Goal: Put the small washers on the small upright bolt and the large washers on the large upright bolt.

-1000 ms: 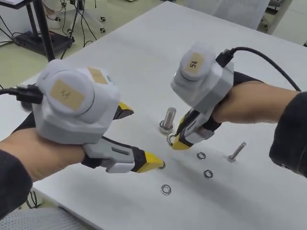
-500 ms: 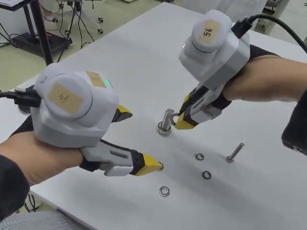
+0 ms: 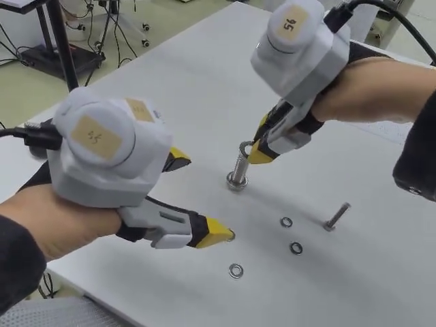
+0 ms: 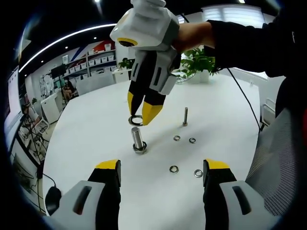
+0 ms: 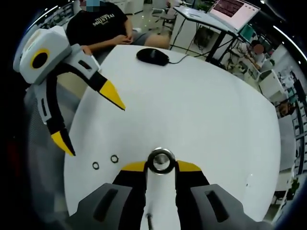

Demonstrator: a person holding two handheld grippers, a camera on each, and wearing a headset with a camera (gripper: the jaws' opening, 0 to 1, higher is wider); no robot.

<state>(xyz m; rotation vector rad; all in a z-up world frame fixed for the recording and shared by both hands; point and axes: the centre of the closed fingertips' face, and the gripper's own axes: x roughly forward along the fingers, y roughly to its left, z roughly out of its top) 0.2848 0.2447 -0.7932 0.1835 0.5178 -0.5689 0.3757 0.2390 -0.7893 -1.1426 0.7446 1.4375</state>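
Left gripper (image 3: 201,197) sits low, jaws spread wide, tips pointing forward and level. I read the right gripper (image 3: 253,155) as raised higher, tips angled steeply down, jaws pinched on a large washer (image 5: 150,161). The two grippers are well apart.

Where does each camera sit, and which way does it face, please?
Head view: on the headset, looking down at the table; left gripper, right gripper and forearms show.
Left gripper view: between open jaws, facing the large bolt and the right gripper.
Right gripper view: looking across the table past its gripped large washer; left gripper at left.
Shared: all show that washer.
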